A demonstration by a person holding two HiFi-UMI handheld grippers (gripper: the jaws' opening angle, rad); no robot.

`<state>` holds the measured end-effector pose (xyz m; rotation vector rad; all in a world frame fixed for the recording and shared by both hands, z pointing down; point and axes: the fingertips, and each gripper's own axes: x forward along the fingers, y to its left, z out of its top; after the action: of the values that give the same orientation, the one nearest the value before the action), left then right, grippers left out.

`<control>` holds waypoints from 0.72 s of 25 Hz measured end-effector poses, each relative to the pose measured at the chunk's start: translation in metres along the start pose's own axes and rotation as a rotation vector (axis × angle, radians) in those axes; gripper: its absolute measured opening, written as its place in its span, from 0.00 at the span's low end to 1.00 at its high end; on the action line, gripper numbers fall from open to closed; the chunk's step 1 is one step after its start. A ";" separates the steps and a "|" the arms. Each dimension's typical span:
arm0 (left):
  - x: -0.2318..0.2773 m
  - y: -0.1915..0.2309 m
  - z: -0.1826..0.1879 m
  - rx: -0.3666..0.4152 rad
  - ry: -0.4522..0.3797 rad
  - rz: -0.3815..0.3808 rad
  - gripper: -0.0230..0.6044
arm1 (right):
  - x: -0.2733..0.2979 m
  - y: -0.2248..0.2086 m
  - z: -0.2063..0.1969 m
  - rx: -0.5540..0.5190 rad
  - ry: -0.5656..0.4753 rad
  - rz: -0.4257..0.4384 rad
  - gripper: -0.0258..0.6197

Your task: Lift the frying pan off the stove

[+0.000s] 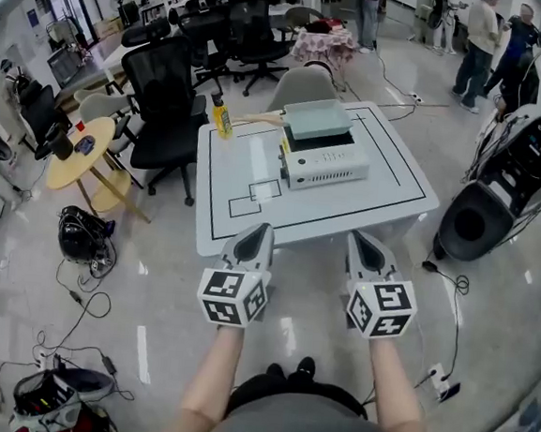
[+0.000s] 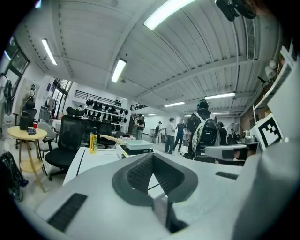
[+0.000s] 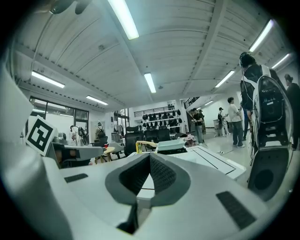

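Frying pan (image 1: 316, 120) atop stove (image 1: 329, 166), well beyond left tongs (image 1: 259, 228), right tongs (image 1: 362, 237)

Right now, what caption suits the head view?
Left gripper and right gripper, both shut, facing table with frying pan on stove.

The near half of the surface (image 1: 242, 219) lies bare from left edge to right edge, so the way in over the near edge is open. Towards the far edge stands a white stove (image 1: 324, 163) with a pale green pan (image 1: 316, 120) on top. Its wooden handle (image 1: 258, 118) points at the far left corner, where a yellow bottle (image 1: 222, 119) stands just beside its tip. There is bare room to the right of the stove. Black office chairs (image 1: 168, 98) crowd the far left corner.
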<state>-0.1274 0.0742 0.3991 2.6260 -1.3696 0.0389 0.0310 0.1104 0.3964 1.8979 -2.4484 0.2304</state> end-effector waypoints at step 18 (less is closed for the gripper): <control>0.002 -0.004 0.009 -0.073 -0.035 0.038 0.05 | -0.006 -0.024 0.010 0.105 -0.047 0.067 0.09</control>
<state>-0.1234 0.0734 0.3899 2.5524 -1.4047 -0.0508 0.0568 0.1093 0.3881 1.8831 -2.5825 0.3271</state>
